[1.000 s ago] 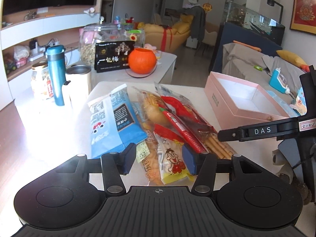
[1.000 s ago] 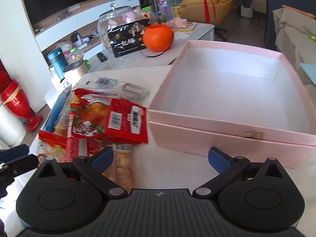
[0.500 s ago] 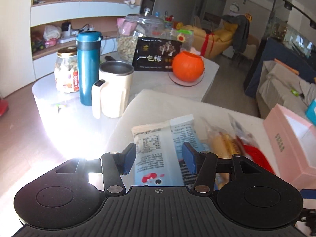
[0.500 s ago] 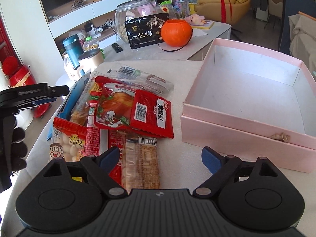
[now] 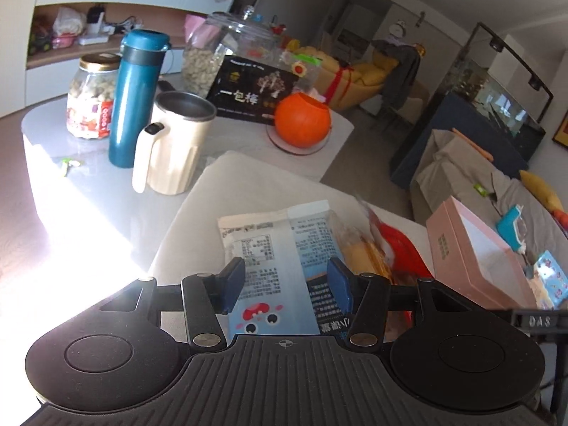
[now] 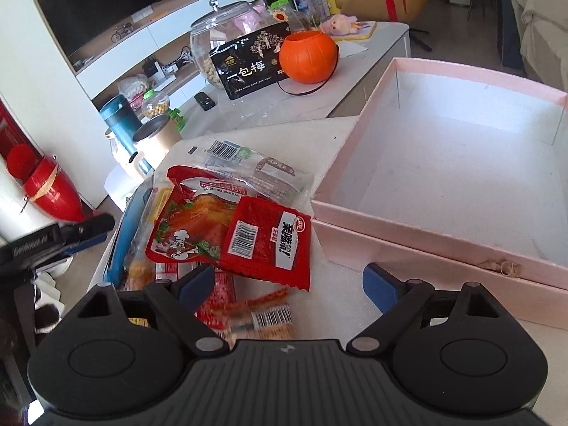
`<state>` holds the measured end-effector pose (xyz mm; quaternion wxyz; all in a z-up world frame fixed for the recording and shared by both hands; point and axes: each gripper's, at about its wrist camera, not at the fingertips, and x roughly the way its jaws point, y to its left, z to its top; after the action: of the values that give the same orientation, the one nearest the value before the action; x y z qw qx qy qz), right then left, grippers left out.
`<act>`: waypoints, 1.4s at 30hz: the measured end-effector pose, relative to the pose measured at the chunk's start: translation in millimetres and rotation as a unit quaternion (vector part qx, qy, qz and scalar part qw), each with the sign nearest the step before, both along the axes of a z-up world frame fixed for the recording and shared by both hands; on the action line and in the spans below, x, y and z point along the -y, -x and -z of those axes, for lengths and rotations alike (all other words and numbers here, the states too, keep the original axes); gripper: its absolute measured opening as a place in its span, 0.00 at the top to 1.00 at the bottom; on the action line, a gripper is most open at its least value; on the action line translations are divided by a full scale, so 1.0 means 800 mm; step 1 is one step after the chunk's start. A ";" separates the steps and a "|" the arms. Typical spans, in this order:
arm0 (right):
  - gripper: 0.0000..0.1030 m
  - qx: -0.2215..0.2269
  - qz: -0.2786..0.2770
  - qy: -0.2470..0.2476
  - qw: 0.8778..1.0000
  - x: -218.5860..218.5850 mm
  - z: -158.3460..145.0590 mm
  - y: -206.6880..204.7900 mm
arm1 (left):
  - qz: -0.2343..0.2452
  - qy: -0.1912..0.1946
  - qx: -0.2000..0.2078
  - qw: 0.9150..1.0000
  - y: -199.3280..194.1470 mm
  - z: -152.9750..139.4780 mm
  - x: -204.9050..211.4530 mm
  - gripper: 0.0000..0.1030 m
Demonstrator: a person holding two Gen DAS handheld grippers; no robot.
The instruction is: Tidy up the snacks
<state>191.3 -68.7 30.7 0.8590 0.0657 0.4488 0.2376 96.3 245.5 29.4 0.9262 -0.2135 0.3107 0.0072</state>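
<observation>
1. Since a second ago, both my tools have swung left — my left tool (image 5: 285, 285) now hangs parted over the blue snack packet (image 5: 277, 266).
2. My right tool (image 6: 289, 284) gapes wide, empty, above the red packets (image 6: 262, 238).
3. Snacks lie heaped on the surface (image 6: 319, 142) — beside the pink box (image 6: 443, 163).

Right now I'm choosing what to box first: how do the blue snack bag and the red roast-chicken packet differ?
The blue snack bag is pale blue and white with dense text, while the red roast-chicken packet is red with a chef cartoon. The blue snack bag lies at the pile's left edge between the open left gripper fingers; the red roast-chicken packet sits atop the pile, nearer the pink box. Both lie flat, unboxed.
</observation>
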 end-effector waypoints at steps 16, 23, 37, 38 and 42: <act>0.20 0.005 -0.040 0.058 0.997 0.013 0.006 0.039 | 0.036 -0.042 0.037 0.998 0.021 -0.030 0.036 0.46; 0.39 0.063 -0.017 0.148 0.987 0.054 0.011 0.076 | 0.101 -0.035 0.050 0.993 0.030 -0.053 0.085 0.46; 0.16 0.113 0.038 0.120 0.986 0.109 0.031 0.130 | 0.147 -0.239 -0.045 0.959 -0.055 0.011 0.239 0.38; 0.16 0.117 0.043 0.115 0.986 0.113 0.033 0.132 | 0.149 -0.241 -0.043 0.958 -0.056 0.012 0.237 0.38; 0.16 0.115 0.054 0.094 0.987 0.122 0.032 0.131 | 0.155 -0.232 -0.048 0.959 -0.051 0.009 0.233 0.44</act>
<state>86.6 -166.5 4.8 0.9187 -0.0191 0.3633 0.1540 137.0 58.9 21.9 0.9240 0.0583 0.3741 -0.0542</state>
